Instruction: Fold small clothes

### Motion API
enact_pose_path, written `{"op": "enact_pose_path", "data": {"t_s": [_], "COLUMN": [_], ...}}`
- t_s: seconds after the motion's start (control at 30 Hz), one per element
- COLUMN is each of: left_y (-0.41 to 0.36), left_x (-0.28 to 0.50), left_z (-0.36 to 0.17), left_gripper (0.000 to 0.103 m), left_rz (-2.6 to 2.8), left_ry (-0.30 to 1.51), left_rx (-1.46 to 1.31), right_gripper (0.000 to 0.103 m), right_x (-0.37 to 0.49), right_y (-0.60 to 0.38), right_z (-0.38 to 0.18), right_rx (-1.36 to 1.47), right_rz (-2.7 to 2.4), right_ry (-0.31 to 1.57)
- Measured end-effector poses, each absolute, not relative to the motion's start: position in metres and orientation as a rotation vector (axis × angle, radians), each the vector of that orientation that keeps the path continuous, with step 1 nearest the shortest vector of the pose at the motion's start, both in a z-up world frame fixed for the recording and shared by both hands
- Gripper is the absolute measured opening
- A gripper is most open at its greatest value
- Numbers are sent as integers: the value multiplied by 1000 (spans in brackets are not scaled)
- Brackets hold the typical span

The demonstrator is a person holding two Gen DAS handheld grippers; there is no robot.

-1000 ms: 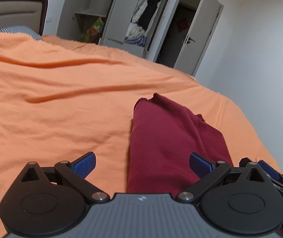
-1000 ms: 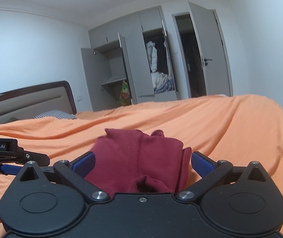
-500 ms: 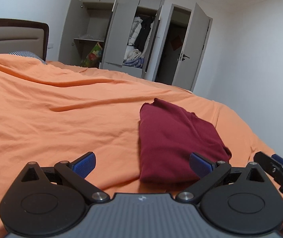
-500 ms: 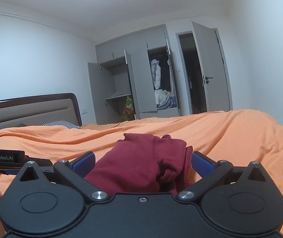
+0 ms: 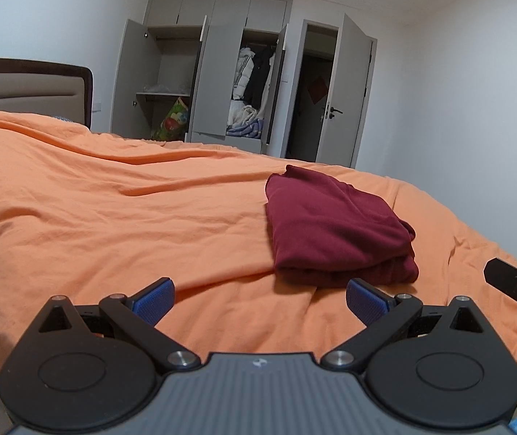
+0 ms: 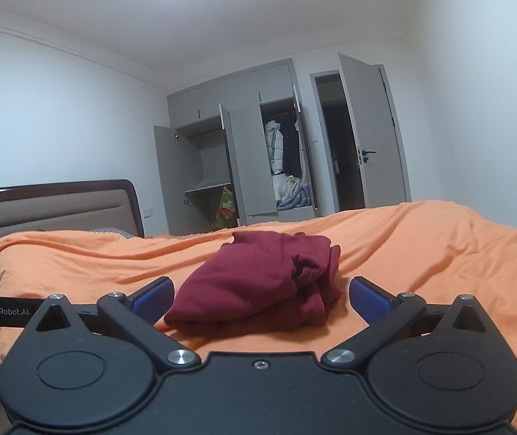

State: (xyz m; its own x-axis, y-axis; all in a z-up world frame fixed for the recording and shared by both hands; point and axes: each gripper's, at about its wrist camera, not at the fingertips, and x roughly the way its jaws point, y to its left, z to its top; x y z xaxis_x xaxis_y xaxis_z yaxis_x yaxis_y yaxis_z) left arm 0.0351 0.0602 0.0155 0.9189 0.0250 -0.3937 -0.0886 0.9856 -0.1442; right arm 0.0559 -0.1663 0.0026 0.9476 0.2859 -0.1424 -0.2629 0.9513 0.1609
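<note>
Wrinkled orange bed cover (image 5: 113, 224) fills the lower frame. Folded dark-red knit garment (image 5: 334, 228) lies on it, centre-right in the left view, centre in the right view. Looks soft, light, floppy; layers probably slip, so pinch through the thick near fold. Left gripper (image 5: 260, 299) and right gripper (image 6: 261, 295): both spread wide, empty, short of the cloth.
</note>
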Motion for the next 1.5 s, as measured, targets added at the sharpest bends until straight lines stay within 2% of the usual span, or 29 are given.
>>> {"op": "enact_pose_path", "data": {"t_s": [1.5], "left_y": [70], "left_x": [12], "left_z": [3], "left_gripper": [103], "left_rz": [76], "left_ry": [403], "left_rx": [-167], "right_gripper": [103], "right_x": [37], "right_y": [-157], "right_z": [-15], "right_rx": [68], "right_rz": [285], "right_ry": [159]}}
